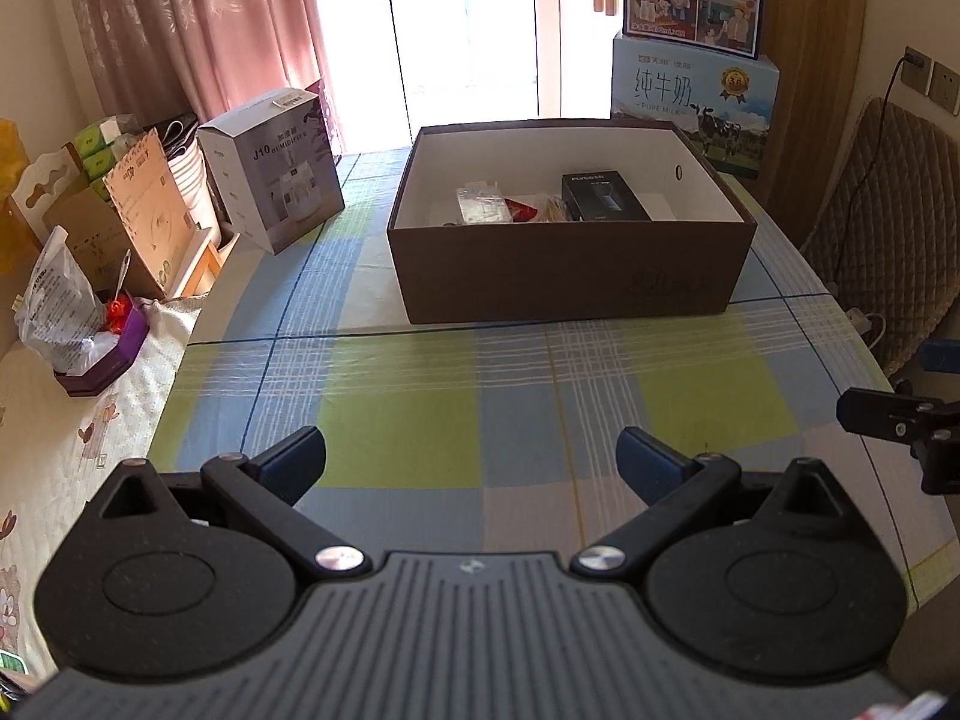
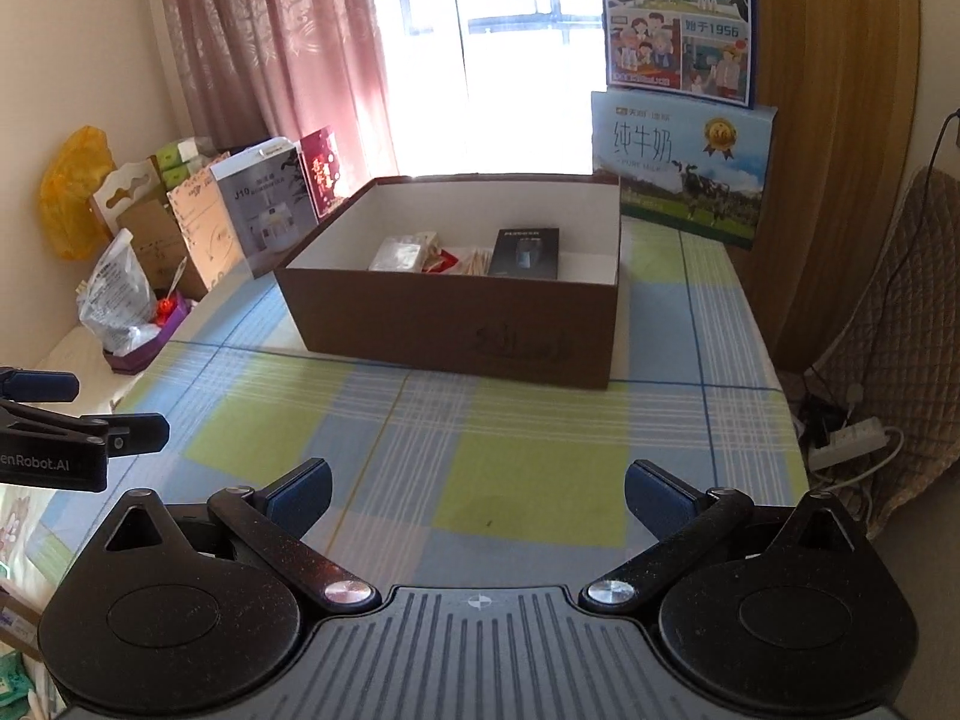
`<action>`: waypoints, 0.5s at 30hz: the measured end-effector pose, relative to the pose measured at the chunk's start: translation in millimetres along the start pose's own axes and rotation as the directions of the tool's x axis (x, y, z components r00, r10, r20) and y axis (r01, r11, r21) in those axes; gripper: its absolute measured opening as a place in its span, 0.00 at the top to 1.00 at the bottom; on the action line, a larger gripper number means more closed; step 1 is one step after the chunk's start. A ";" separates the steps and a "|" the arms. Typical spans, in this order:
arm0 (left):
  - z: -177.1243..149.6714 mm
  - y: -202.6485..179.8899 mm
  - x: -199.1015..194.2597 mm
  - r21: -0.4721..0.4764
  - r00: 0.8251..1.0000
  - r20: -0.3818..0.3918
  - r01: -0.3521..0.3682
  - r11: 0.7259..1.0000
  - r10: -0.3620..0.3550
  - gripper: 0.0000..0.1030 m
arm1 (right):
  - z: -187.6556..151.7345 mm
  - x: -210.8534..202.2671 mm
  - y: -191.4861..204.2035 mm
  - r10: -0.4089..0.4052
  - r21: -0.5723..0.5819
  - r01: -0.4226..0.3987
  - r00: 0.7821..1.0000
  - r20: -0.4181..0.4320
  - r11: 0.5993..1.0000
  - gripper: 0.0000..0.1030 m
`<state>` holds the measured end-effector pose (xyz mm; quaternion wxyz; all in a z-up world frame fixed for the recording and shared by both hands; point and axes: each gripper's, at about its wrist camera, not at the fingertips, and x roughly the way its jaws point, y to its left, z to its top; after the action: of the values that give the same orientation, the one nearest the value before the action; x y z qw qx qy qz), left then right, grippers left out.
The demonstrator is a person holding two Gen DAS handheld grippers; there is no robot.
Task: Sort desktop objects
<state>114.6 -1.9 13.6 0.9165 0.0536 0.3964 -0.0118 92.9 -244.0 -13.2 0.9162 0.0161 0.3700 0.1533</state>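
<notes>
A brown cardboard box (image 1: 564,276) (image 2: 456,324) stands open on the checked tablecloth (image 1: 420,420) (image 2: 510,450). Inside it lie a black packaged item (image 1: 603,197) (image 2: 525,252), a clear plastic packet (image 1: 483,204) (image 2: 396,255), something red (image 1: 521,211) and a pale bundle of sticks (image 2: 474,261). My left gripper (image 1: 471,459) hovers open over the cloth, well short of the box, with nothing between its fingers. My right gripper (image 2: 477,495) is open too, empty, over the cloth in front of the box. Each gripper shows at the edge of the other's view.
A humidifier carton (image 1: 276,168) (image 2: 264,216), cardboard boxes and a plastic bag (image 1: 57,312) crowd the left side. Milk cartons (image 1: 696,102) (image 2: 681,168) stand behind the box. A padded chair (image 1: 888,228) and a power strip (image 2: 852,438) sit off the table's right edge.
</notes>
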 end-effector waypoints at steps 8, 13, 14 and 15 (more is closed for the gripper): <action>-10.5 -0.4 3.5 0.011 1.000 -0.031 -0.002 1.000 0.002 0.01 | -5.9 6.3 4.1 0.009 -0.004 -0.009 1.000 -0.030 1.000 0.02; -13.9 2.0 4.6 0.013 0.999 -0.042 -0.003 1.000 0.003 0.01 | -8.1 7.8 6.1 0.009 0.001 -0.009 0.999 -0.042 1.000 0.02; -14.6 2.7 4.9 0.012 0.999 -0.043 -0.003 1.000 0.003 0.01 | -8.2 8.1 6.7 0.009 0.001 -0.009 0.999 -0.044 1.000 0.02; -14.8 3.2 5.1 0.012 0.999 -0.044 -0.003 1.000 0.003 0.01 | -8.5 8.3 7.1 0.010 0.001 -0.009 0.999 -0.045 1.000 0.02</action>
<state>107.6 2.9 0.1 0.9072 0.0601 0.4161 -0.0117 90.8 -235.5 -24.0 0.9069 0.0148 0.3905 0.1578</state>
